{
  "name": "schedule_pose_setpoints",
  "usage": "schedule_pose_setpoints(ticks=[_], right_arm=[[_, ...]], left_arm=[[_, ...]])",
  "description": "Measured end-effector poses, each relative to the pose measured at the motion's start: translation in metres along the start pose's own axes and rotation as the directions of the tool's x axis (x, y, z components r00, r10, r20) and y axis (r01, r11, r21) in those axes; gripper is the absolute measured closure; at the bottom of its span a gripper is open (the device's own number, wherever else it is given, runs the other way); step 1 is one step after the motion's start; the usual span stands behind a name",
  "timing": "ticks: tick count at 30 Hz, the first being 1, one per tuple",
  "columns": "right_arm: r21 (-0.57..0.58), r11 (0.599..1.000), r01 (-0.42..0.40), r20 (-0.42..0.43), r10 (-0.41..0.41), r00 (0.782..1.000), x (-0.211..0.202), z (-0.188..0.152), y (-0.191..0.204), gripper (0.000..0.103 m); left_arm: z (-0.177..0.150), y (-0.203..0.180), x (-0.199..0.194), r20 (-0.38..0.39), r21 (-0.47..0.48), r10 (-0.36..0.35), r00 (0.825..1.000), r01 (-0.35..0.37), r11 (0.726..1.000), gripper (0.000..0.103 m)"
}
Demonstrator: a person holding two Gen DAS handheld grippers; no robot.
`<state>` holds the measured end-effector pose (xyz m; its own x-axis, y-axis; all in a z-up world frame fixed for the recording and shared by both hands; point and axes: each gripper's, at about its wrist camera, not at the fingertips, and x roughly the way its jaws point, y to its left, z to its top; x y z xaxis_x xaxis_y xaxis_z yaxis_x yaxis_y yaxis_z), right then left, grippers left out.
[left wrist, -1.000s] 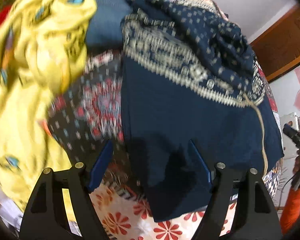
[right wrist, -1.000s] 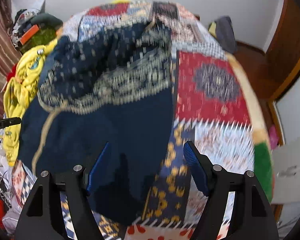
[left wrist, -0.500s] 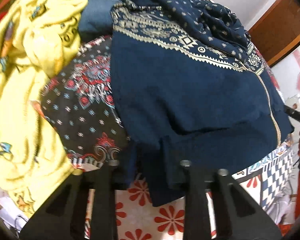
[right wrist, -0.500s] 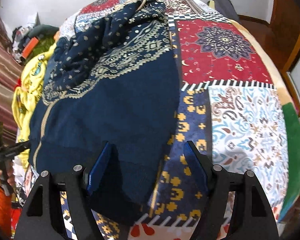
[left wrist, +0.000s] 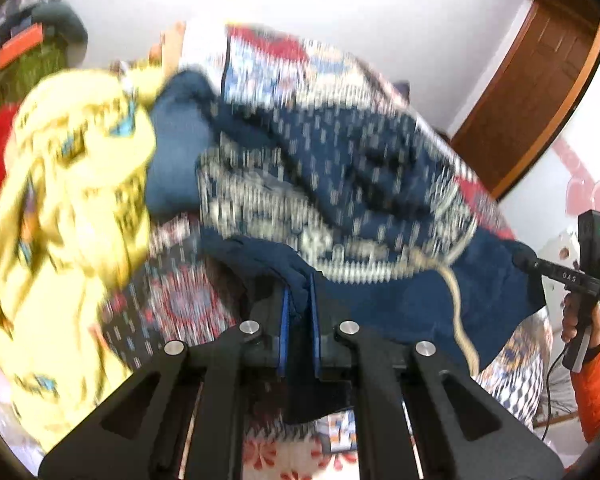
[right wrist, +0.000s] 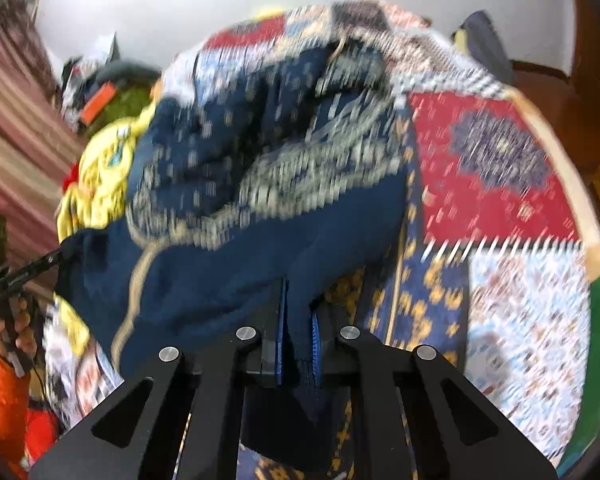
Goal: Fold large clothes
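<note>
Since earlier frame, both grippers closed on navy sweater [left wrist: 400,300] hem and lifted it off quilt [right wrist: 500,208]. Left gripper [left wrist: 298,320] and right gripper [right wrist: 296,336] pinched fabric. Advised: level, taut hem carried toward collar.

Your right gripper [right wrist: 297,320] pinches the navy sweater's [right wrist: 236,264] hem, lifted above the patchwork bedspread [right wrist: 500,200].

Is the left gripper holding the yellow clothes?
No, the left gripper is pinching the dark blue sweater; the yellow clothes lie off to the side.
</note>
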<state>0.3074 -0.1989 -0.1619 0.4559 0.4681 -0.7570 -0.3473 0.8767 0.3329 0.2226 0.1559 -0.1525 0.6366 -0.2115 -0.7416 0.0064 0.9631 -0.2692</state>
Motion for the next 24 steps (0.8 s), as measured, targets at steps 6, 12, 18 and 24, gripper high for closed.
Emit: schedule_pose_setpoints(ticks=[6,12,18,24], right_arm=[[-0.003,1.0,-0.017,0.112,0.017,0.994,-0.011,0.065,0.001,0.095],[-0.021,1.0,-0.01,0.18,0.013,0.984,-0.001,0.133,-0.001,0.095],[-0.01,1.0,0.03,0.189,-0.028,0.982,0.051,0.192,-0.007,0.095],[0.052,0.995,0.087,0.101,-0.092,0.991,0.122,0.215,-0.039,0.095]], left_arm=[[0.065,-0.006,-0.008,0.12,0.009,0.031,0.992,-0.033,0.999,0.095],[0.136,-0.001,0.021,0.195,-0.034,0.087,0.977,-0.082,0.996,0.096],[0.184,0.026,0.096,0.168,-0.11,0.209,0.963,-0.192,0.975,0.096],[0.188,0.073,0.188,0.025,-0.189,0.289,0.957,-0.279,0.941,0.095]])
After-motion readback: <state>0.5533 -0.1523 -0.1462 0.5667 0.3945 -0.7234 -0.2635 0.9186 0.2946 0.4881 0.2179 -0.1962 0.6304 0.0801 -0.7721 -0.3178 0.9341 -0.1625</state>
